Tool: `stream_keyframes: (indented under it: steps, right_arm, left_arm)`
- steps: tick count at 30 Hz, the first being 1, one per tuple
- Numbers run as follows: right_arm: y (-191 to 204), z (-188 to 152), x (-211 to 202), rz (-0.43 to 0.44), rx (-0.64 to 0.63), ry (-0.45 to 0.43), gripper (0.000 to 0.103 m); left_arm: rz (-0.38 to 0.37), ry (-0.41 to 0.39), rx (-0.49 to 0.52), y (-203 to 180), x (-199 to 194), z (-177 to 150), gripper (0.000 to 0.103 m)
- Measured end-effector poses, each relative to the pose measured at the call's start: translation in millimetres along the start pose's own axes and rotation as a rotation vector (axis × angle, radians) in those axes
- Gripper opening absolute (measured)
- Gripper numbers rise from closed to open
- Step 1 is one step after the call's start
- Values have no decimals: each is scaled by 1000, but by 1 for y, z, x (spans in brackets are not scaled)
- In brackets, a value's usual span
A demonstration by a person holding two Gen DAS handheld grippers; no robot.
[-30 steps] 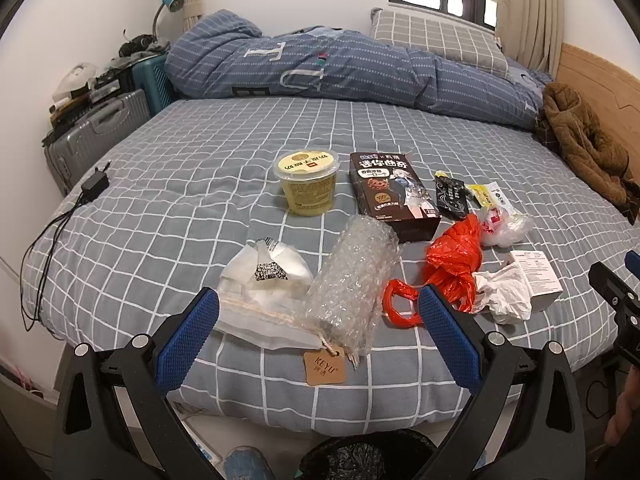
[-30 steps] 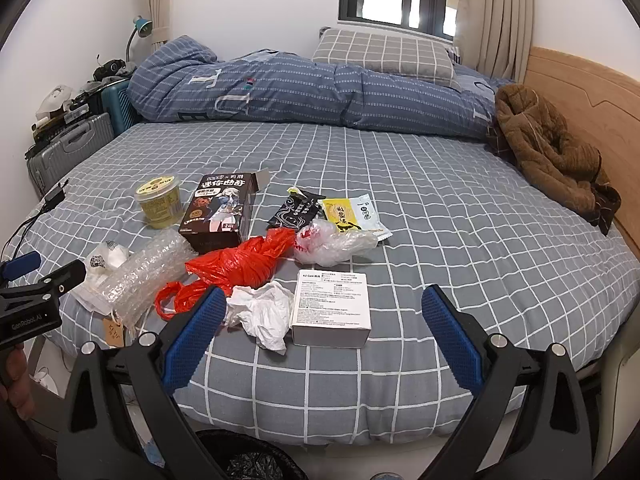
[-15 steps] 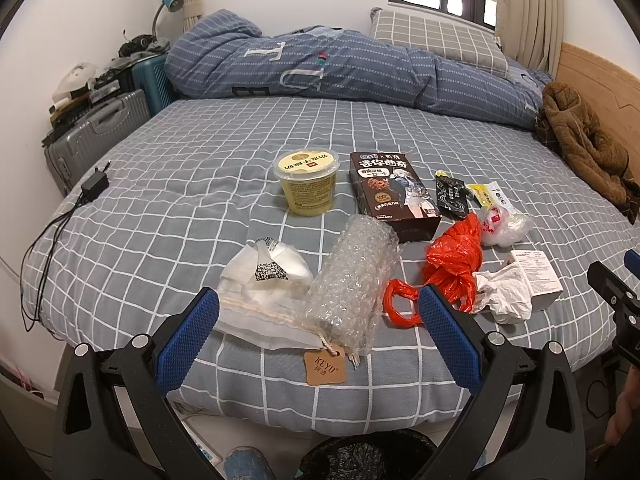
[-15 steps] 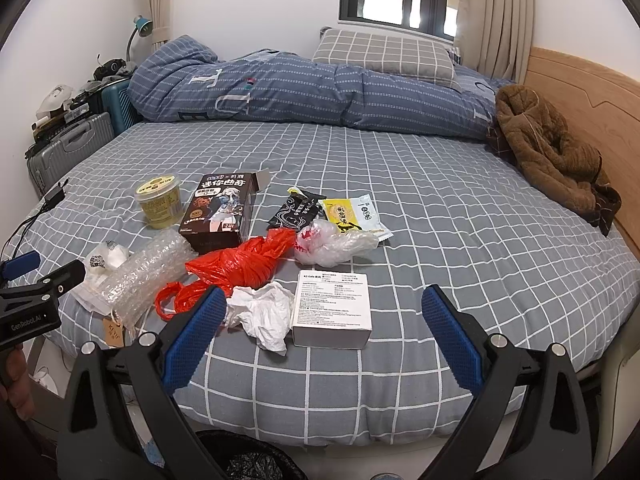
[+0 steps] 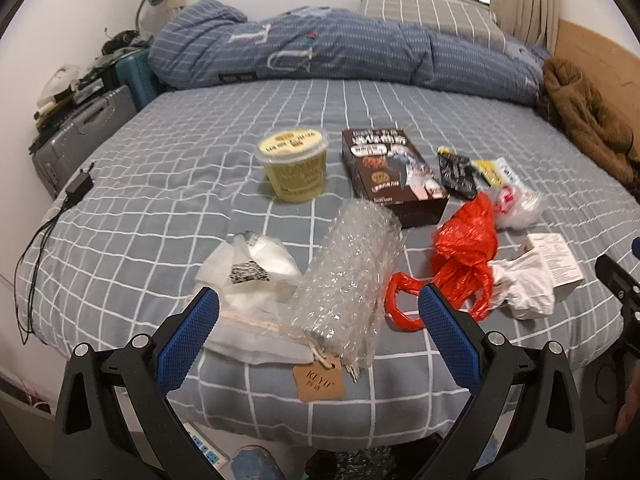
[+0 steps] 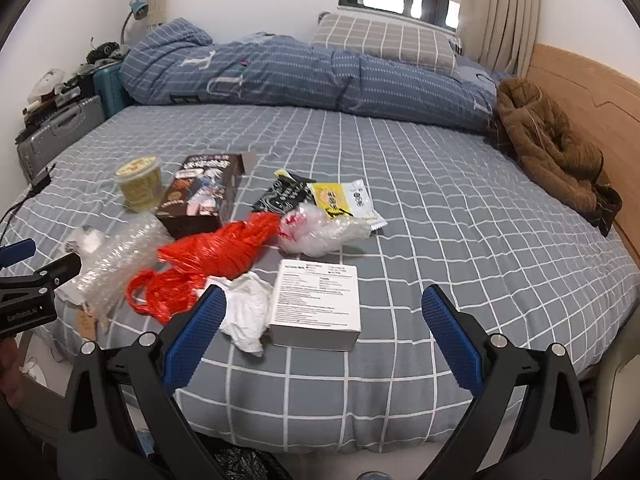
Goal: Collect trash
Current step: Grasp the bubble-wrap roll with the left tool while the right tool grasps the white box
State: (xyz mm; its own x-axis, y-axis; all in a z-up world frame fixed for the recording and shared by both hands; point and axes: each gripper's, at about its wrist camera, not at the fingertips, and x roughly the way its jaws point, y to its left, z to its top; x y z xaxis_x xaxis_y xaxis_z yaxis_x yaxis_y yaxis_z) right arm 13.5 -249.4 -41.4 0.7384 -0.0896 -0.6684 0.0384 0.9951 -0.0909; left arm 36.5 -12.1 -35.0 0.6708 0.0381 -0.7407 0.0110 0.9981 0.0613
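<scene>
Left wrist view: left claw (image 5: 318, 312) spread wide, empty, hovering over bed (image 5: 160, 184) edge above bubble wrap roll (image 5: 348, 268). Landmark: bubble wrap roll. White pouch (image 5: 252, 268) touching its left side; yellow tub (image 5: 294, 164) beyond it; dark snack box (image 5: 392, 172) beyond-right; red plastic bag (image 5: 464, 256) just right. Right wrist view: right claw (image 6: 322, 310) spread wide, empty, above white box (image 6: 318, 304); crumpled tissue (image 6: 248, 312) between red bag and box.
</scene>
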Motion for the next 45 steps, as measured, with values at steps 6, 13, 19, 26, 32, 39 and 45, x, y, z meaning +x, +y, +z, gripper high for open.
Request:
stream_keyframes:
  steps: [6, 13, 19, 26, 32, 39, 45]
  right_arm:
    - [-5, -2, 26, -21, 21, 55, 94]
    - [-8, -10, 50, -25, 25, 132, 94]
    - [-4, -14, 60, -9, 8, 158, 94]
    - [-2, -13, 68, 53, 24, 185, 84]
    - [3, -16, 60, 42, -22, 192, 80]
    - [0, -20, 65, 35, -16, 221, 80]
    - [-6, -19, 74, -14, 15, 229, 77]
  left_arm:
    - [-20, 43, 35, -10, 30, 10, 97]
    - [-41, 91, 45, -21, 59, 20, 94]
    - [-42, 134, 72, -28, 79, 22, 84]
    - [-60, 167, 85, -29, 92, 20, 64]
    - [-88, 182, 101, -33, 94, 17, 47]
    - [-104, 189, 77, -32, 89, 15, 39]
    - [-99, 179, 60, -31, 82, 14, 38]
